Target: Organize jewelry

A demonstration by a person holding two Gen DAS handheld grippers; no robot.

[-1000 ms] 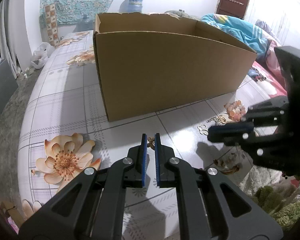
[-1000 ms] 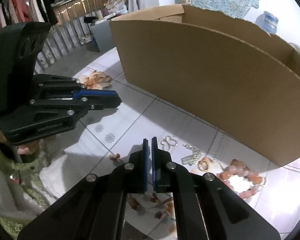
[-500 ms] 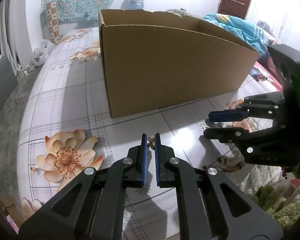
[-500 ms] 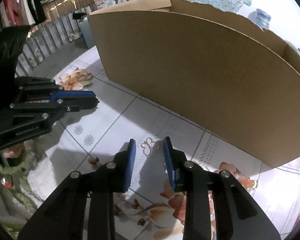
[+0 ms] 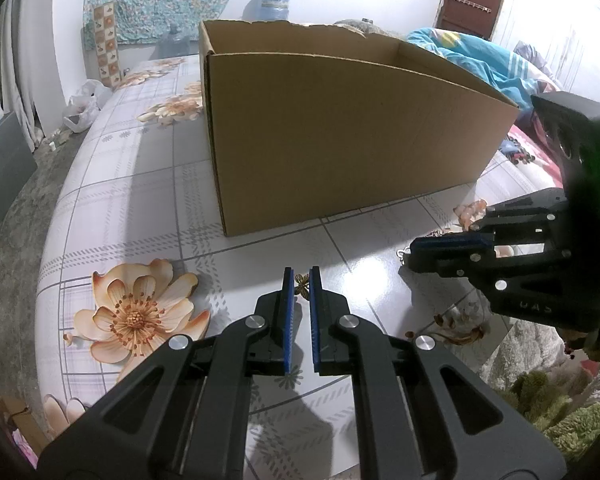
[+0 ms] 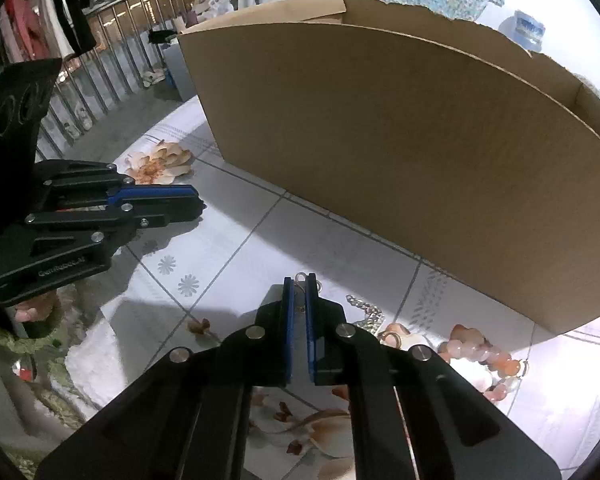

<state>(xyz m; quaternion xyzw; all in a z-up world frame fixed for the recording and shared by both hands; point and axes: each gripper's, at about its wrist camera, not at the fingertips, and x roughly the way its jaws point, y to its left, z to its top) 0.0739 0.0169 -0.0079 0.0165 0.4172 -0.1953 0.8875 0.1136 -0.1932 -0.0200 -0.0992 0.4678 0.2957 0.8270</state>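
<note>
Half a second back the right gripper (image 6: pixel 299 280) stood spread around the silver butterfly-shaped charm (image 6: pixel 306 280); now its jaws are closing with the charm between the blue pads at the tips, loops poking out past them. In the left wrist view the right gripper (image 5: pixel 414 250) reads as one dark closed block, where before two separate fingers showed. The left gripper (image 5: pixel 301 276) has not shifted: jaws pressed nearly together, pinching a small gold butterfly charm (image 5: pixel 301 284) at the tips, just above the table (image 5: pixel 140 200).

Only the right wrist view shows the rest of the jewelry: a silver chain (image 6: pixel 362 308) at 2 o'clock of the right tips, a gold ring (image 6: pixel 388 338) beside it, and a pink bead bracelet (image 6: pixel 484 354) at 3 o'clock, all on the table near the cardboard box (image 6: pixel 400 152). It also shows the left gripper (image 6: pixel 198 204) side-on at 9 o'clock, shut. Only the left wrist view shows the box (image 5: pixel 340 128) open on top, the peach flower print (image 5: pixel 134 316) at 9 o'clock, and a green light on the right gripper's body.
</note>
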